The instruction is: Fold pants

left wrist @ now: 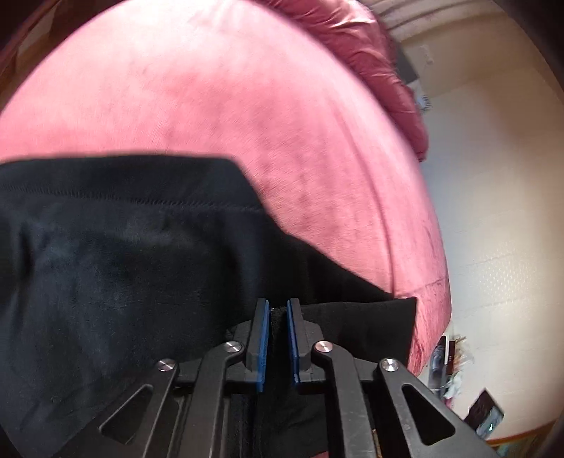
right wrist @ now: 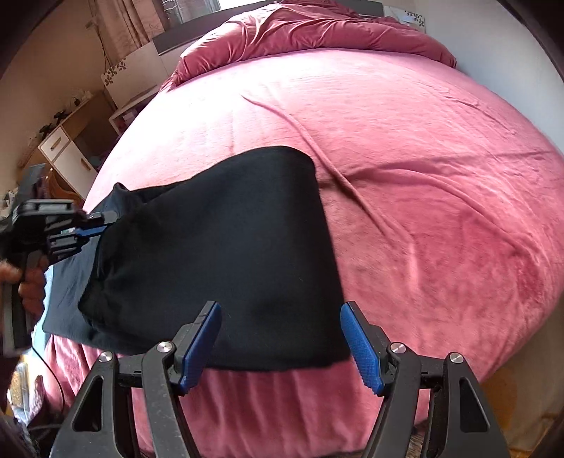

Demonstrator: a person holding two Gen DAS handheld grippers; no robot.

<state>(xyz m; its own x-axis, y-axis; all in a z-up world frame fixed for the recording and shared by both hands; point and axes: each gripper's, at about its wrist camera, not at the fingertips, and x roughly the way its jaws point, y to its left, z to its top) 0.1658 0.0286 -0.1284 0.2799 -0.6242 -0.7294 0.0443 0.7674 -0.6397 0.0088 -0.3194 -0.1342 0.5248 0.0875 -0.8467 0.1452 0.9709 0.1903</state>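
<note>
The black pants (right wrist: 225, 253) lie folded on the pink bed (right wrist: 423, 176), near its front edge. My left gripper (left wrist: 278, 310) is shut on the pants (left wrist: 123, 264), with a fold of black cloth pinched between its blue pads. It also shows in the right wrist view (right wrist: 102, 225) at the pants' left end, held by a hand. My right gripper (right wrist: 280, 317) is open and empty, its blue pads (right wrist: 359, 345) spread over the near edge of the pants.
A crumpled pink duvet (right wrist: 310, 31) lies at the head of the bed. A white and wood cabinet (right wrist: 67, 151) stands left of the bed. Light tiled floor (left wrist: 500, 246) with small items lies beside the bed.
</note>
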